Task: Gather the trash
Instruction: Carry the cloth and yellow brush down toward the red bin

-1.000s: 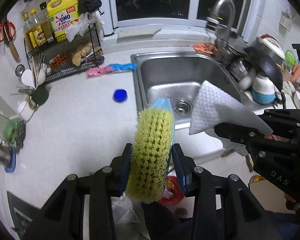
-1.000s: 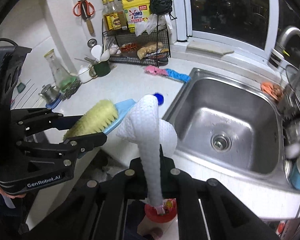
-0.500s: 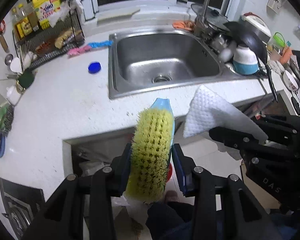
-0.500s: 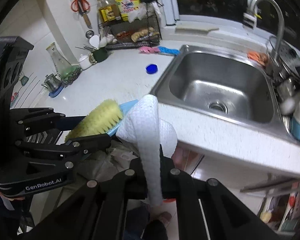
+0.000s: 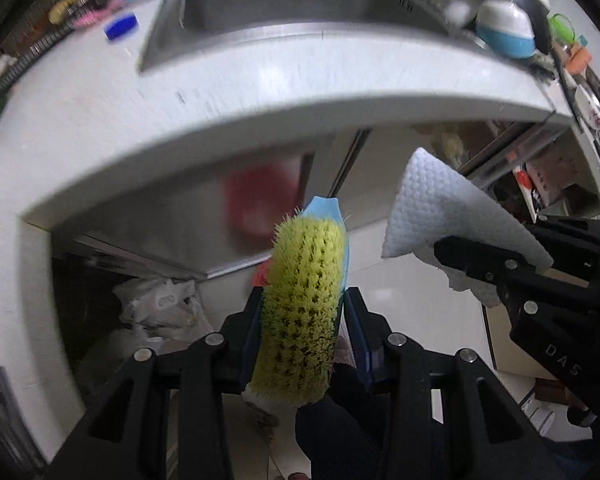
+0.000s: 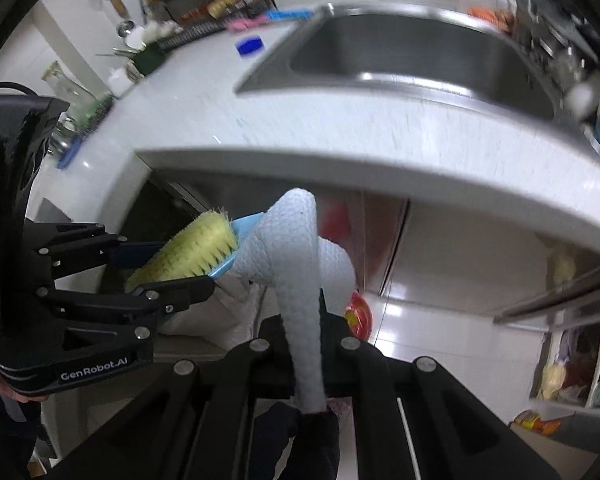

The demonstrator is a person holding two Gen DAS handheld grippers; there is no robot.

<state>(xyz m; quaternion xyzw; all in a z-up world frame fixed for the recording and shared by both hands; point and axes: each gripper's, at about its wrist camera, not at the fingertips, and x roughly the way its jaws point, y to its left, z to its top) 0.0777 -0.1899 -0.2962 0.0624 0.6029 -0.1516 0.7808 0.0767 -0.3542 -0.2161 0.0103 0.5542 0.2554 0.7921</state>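
Observation:
My left gripper (image 5: 302, 312) is shut on a scrub brush (image 5: 302, 304) with yellow bristles and a light blue back; the same brush (image 6: 198, 250) shows at the left of the right wrist view. My right gripper (image 6: 304, 320) is shut on a white embossed paper towel (image 6: 300, 264), which stands up from between its fingers; that towel (image 5: 436, 216) also appears at the right of the left wrist view. Both grippers hang below the white counter's front edge (image 5: 236, 128), side by side. A red bin (image 6: 358, 314) sits on the floor beyond the towel.
The steel sink (image 5: 300, 4) is set in the counter above. A blue lid (image 5: 120, 28) lies left of it, dishes (image 5: 506, 28) stand to its right. Crumpled plastic bags (image 5: 160, 308) lie under the counter. Open shelves (image 6: 572, 320) with clutter stand at the right over white floor tiles.
Both grippers have sunk from above the counter to below its front edge, tilting further down. Each keeps its hold, the left on the brush and the right on the paper towel.

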